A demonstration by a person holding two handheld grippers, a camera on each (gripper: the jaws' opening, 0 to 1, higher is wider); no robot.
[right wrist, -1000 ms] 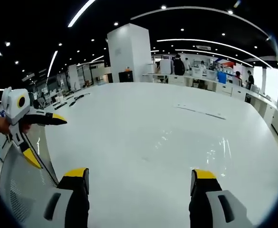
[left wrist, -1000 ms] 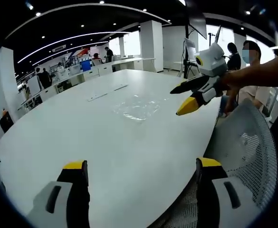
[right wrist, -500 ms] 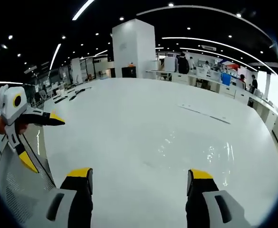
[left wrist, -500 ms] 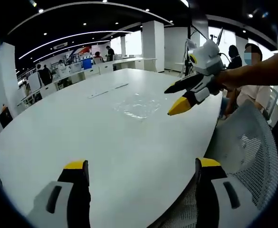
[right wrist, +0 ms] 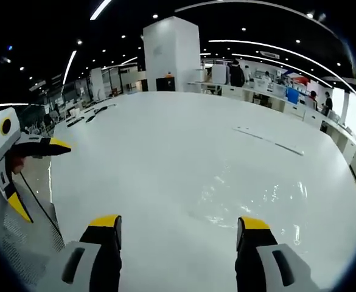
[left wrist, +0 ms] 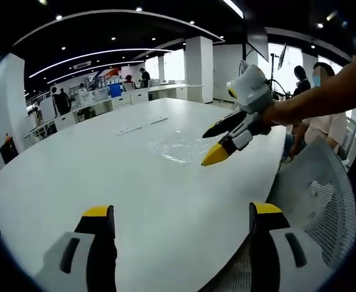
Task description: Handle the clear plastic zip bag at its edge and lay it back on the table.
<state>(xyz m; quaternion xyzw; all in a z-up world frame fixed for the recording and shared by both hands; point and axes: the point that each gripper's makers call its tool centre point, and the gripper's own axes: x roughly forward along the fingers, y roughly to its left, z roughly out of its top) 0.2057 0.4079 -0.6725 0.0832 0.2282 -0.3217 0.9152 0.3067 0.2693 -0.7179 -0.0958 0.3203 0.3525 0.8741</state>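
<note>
The clear plastic zip bag is lying flat on the white table, near its middle. The right gripper is hovering beside the bag's near edge, jaws spread wide and gripping nothing. The left gripper is sitting at the table's edge, jaws wide apart, likewise empty, by a mesh chair.
</note>
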